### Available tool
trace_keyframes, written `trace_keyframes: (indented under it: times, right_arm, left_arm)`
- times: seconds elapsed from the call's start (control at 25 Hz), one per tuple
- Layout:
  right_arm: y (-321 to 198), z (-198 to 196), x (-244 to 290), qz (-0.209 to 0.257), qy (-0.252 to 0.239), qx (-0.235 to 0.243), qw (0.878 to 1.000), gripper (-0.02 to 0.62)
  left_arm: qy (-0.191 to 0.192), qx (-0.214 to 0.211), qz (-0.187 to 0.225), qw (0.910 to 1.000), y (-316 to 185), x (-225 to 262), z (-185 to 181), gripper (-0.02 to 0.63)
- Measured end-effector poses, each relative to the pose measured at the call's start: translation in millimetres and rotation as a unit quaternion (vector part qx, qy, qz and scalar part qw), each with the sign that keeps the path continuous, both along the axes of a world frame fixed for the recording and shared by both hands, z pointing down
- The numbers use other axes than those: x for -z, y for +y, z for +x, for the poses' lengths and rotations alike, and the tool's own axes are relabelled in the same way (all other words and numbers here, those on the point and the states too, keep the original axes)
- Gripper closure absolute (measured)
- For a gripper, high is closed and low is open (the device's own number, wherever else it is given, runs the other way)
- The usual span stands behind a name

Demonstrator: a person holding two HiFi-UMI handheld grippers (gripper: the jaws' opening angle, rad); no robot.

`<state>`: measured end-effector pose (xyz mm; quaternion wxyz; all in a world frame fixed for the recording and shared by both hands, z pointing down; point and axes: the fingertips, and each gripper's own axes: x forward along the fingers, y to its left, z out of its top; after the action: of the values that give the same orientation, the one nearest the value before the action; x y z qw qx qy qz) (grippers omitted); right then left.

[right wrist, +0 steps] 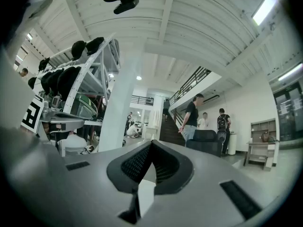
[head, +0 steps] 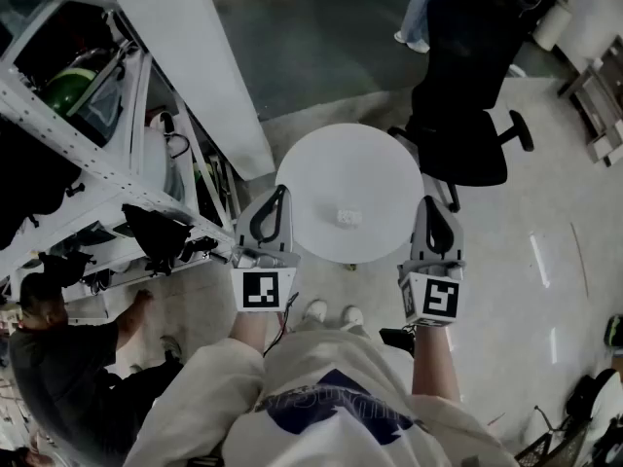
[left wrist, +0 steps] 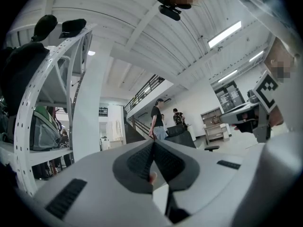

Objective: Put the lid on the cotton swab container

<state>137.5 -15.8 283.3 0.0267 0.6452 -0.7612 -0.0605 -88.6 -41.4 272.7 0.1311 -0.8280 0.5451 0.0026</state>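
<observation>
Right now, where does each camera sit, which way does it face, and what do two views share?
Head view: on the person's head, down at the round white table; left gripper, right gripper and forearms show.
Left gripper view: on the left gripper, across the hall; its shut jaws show.
Right gripper view: likewise, over its shut jaws.
Both gripper views share the black office chair.

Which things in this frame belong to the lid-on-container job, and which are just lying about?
Job in hand:
- small white container on the round table; its lid is too small to make out
- left tongs, shut, empty
- right tongs, shut, empty

Just about:
- black office chair
- white rack
- crouching person
</observation>
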Motion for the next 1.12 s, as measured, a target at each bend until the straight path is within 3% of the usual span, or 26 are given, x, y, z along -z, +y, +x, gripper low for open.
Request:
trace_keyframes:
  times: [0.52,0.64,0.76,0.84,0.92,1.0,1.12]
  right_arm:
    - [0.7,11.3,-9.3,-0.021,0.005,0.012,1.000,0.591]
    - [-3.1,21.1,-10.4,-0.018,-0.061,0.047,0.997,0.588]
    - [-10.8,33.7,-13.2,-0.018,-0.141,0.084,0.986,0.586]
    - [-18.7,40.0,-19.2,-0.031,-0.159,0.107,0.981,0.584]
    - [-28.9,40.1,-29.2,-0.054,-0.164,0.140,0.975,0.557]
    - [-42.1,35.2,-43.1,-0.083,-0.158,0.174,0.968,0.456]
    - [-62.0,23.3,-71.2,-0.121,-0.120,0.210,0.963,0.449]
  left_arm:
    - [-0.008,0.015,-0.020,0.9996,2.4,-9.0,5.5,0.606]
    - [-0.014,0.020,-0.029,0.9993,4.1,-15.3,11.2,0.606]
    - [-0.033,0.012,-0.052,0.9980,1.1,-28.6,18.7,0.606]
    - [-0.054,-0.006,-0.071,0.9960,-2.4,-40.2,25.9,0.606]
    - [-0.083,-0.031,-0.097,0.9913,-5.2,-57.1,32.3,0.603]
    - [-0.112,-0.063,-0.134,0.9826,-8.8,-80.9,38.7,0.580]
    - [-0.167,-0.121,-0.192,0.9595,-13.2,-130.8,48.8,0.507]
